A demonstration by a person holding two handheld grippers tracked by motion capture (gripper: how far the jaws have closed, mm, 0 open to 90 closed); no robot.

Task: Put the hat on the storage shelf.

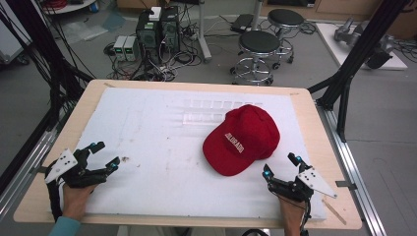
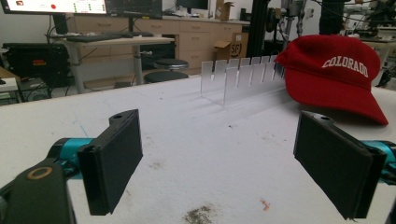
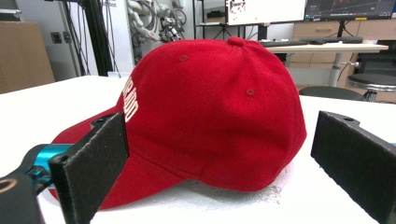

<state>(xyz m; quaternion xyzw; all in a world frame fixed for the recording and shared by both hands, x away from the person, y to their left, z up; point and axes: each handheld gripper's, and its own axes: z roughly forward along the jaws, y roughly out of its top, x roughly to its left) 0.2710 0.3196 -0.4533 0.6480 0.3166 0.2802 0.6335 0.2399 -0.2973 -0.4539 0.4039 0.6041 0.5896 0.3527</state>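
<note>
Right gripper view: spread fingers [image 3: 348, 163] face the soft, light red fabric baseball cap [image 3: 210, 107], probably best pinched at its stiffer brim; left gripper [image 1: 102, 155] also spread.

The red cap [image 3: 210, 116] hides the clear slotted rack behind it in the right gripper view; its lettering is partly covered by one jaw. In the left gripper view the cap [image 2: 334, 74] conceals the rack's [image 2: 243, 77] far end.
</note>
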